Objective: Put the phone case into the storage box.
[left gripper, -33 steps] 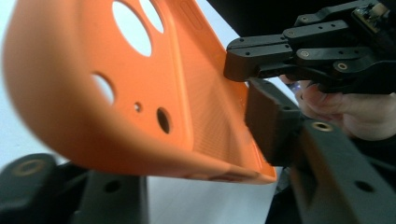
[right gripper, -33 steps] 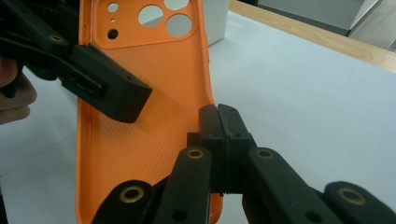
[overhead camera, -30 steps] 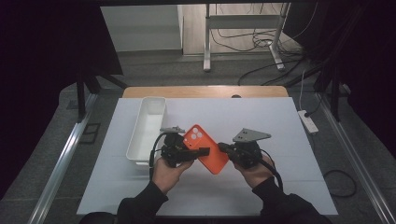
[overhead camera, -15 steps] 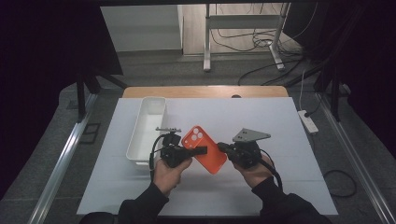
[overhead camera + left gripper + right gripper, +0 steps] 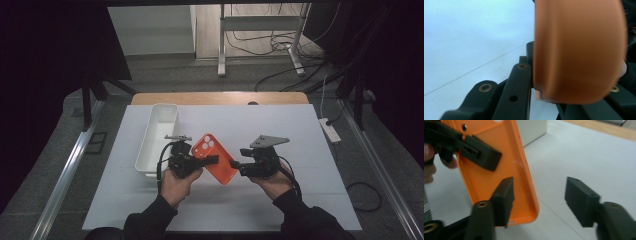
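Between the two grippers, lifted off the white table sheet (image 5: 300,150), hangs the orange, thin-walled phone case (image 5: 216,159), tilted with its camera cut-out end up and toward the left hand. It looks light and somewhat flexible, a moulded shell with a smooth outer back, so it would likely bow or slip if squeezed mid-panel; the raised side rim near a corner seems the safest place to pinch.

The left gripper (image 5: 200,161) is clamped on the case, one jaw lying across its inner face. The right gripper (image 5: 537,201) stands wide, one jaw against the inside of the lower end and the other well clear of the edge, gripping nothing.

From the right gripper view come the textured hollow interior and the left jaw bar crossing it. From the left gripper view, the curved outer back sits blurred and close. From the high view, the long white rectangular plastic tray (image 5: 155,142) lies just beside the left hand (image 5: 176,186).
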A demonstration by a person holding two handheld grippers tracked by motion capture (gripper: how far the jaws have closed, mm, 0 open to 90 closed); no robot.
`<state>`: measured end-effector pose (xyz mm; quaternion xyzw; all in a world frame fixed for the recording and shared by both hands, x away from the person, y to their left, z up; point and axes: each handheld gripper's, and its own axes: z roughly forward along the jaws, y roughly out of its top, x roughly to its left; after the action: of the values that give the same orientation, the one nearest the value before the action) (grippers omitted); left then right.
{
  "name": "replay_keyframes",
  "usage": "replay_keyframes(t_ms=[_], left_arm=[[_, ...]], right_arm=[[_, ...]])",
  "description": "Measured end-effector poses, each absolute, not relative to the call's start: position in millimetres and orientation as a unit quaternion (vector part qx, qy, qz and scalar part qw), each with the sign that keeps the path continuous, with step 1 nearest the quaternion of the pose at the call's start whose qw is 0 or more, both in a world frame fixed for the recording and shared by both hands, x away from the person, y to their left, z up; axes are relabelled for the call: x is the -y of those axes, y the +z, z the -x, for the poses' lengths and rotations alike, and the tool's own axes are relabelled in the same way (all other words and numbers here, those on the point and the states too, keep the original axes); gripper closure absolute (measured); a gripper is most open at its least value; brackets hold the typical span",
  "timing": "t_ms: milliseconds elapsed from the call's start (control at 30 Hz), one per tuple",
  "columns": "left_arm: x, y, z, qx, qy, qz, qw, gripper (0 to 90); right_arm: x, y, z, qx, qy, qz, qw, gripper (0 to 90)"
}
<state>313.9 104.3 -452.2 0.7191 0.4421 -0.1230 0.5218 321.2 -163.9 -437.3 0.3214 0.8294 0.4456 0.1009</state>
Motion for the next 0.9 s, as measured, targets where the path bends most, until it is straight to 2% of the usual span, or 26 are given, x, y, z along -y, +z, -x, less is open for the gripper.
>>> replay_keyframes(t_ms=[200, 333, 667, 900], left_arm=[[-111.9, -451.8, -316.7, -0.427, -0.113, -0.743, 0.504, 87.0], [-115.4, -451.5, -318.8, -0.408, -0.119, -0.758, 0.494, 87.0], [-119.1, -443.9, -318.8, -0.340, -0.137, -0.790, 0.491, 86.8], [-115.0, -439.3, -316.6, -0.300, -0.149, -0.803, 0.494, 86.9]], right_arm=[[166.7, -438.2, -322.8, -0.837, 0.437, -0.320, 0.076, 15.9], [170.6, -436.5, -321.8, -0.838, 0.436, -0.323, 0.065, 9.9], [174.9, -430.7, -309.9, -0.844, 0.443, -0.302, 0.028, 8.7], [169.9, -432.5, -302.9, -0.851, 0.442, -0.282, 0.002, 12.6]])
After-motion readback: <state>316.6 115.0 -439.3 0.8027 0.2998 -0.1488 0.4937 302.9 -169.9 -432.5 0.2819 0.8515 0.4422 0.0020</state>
